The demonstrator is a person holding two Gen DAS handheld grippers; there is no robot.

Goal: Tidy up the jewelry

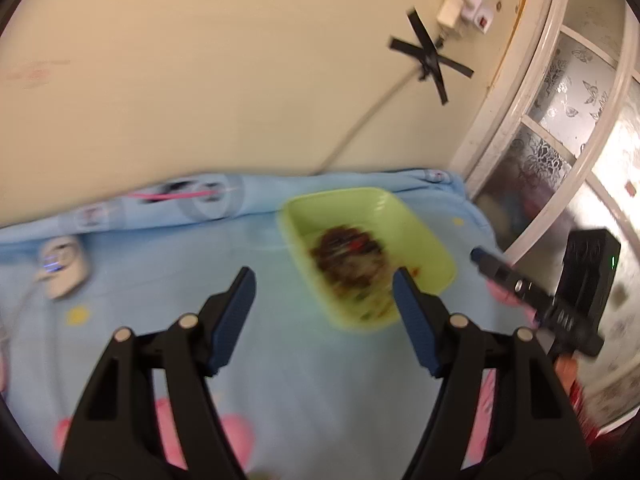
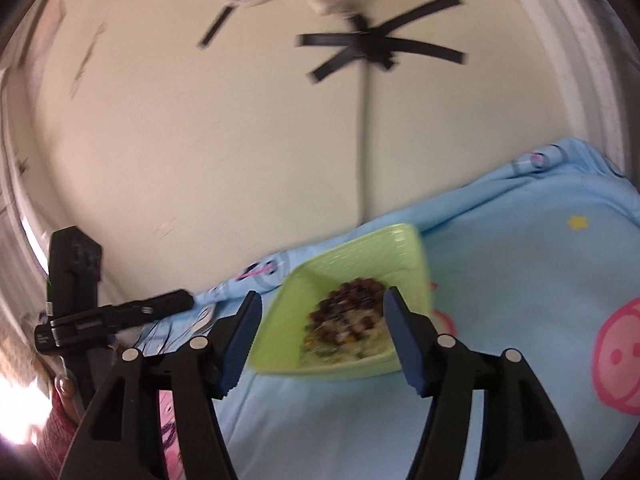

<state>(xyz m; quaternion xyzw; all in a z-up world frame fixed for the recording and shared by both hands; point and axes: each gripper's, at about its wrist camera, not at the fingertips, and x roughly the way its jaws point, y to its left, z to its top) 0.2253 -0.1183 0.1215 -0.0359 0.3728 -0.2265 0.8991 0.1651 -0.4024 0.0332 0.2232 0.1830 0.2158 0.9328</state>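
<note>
A light green plastic tray (image 1: 424,236) lies on a pale blue bedsheet (image 1: 160,264), with a blurred heap of dark brown and mixed-colour jewelry (image 1: 348,256) in it. My left gripper (image 1: 324,280) hangs open above the sheet just left of the tray, nothing between its blue pads. In the right wrist view the same tray (image 2: 352,256) and jewelry heap (image 2: 352,312) sit just ahead of my right gripper (image 2: 322,306), which is open and empty. The other gripper shows in each view at the side: the right gripper (image 1: 480,258) and the left gripper (image 2: 188,300).
A cream wall (image 1: 200,80) rises behind the bed, with a cable and black tape crosses (image 1: 430,56) and a white power strip (image 1: 464,4). A white charger (image 1: 60,268) lies at the sheet's left. A frosted glass door (image 1: 560,120) stands to the right.
</note>
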